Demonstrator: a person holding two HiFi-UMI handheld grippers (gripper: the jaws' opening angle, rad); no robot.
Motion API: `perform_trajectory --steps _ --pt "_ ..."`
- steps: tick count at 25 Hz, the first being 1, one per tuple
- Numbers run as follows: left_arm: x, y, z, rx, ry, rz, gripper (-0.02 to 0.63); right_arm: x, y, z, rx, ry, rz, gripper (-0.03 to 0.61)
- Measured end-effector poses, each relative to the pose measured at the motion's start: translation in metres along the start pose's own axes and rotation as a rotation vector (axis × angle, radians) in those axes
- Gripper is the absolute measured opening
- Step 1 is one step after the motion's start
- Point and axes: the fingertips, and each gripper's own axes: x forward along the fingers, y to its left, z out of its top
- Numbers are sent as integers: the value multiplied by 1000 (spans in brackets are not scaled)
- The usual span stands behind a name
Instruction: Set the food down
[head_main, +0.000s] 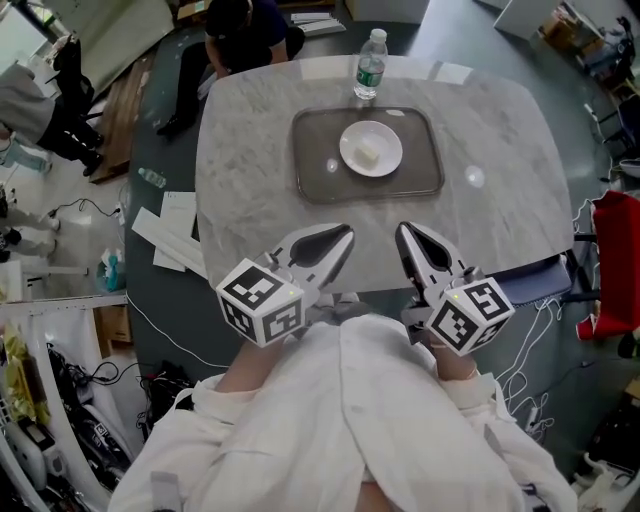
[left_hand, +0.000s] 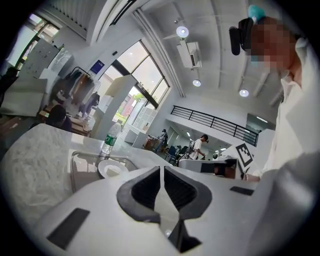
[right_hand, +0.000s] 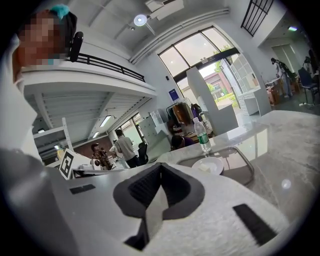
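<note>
A white plate (head_main: 371, 148) with a small pale piece of food (head_main: 368, 153) lies on a grey tray (head_main: 320, 180) at the far middle of the marble table (head_main: 250, 190). My left gripper (head_main: 343, 236) and right gripper (head_main: 404, 232) hover side by side over the table's near edge, well short of the tray. Both are shut with nothing between the jaws. In the left gripper view the left gripper (left_hand: 161, 167) points past the plate (left_hand: 112, 169). In the right gripper view the right gripper (right_hand: 160, 165) has the plate (right_hand: 208, 165) ahead to its right.
A water bottle (head_main: 370, 65) stands just beyond the tray. A person (head_main: 245, 30) sits at the table's far side. Papers (head_main: 170, 225) and cables lie on the floor at the left. A red object (head_main: 615, 250) stands at the right.
</note>
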Motion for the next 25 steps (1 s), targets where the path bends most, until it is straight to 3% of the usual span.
perform_trajectory --steps 6,25 --pt "15 -13 -8 -44 24 -6 34 -11 -8 2 -19 14 -2 3" --pt "26 -27 -12 9 46 24 32 -13 -5 -1 -75 49 52 2"
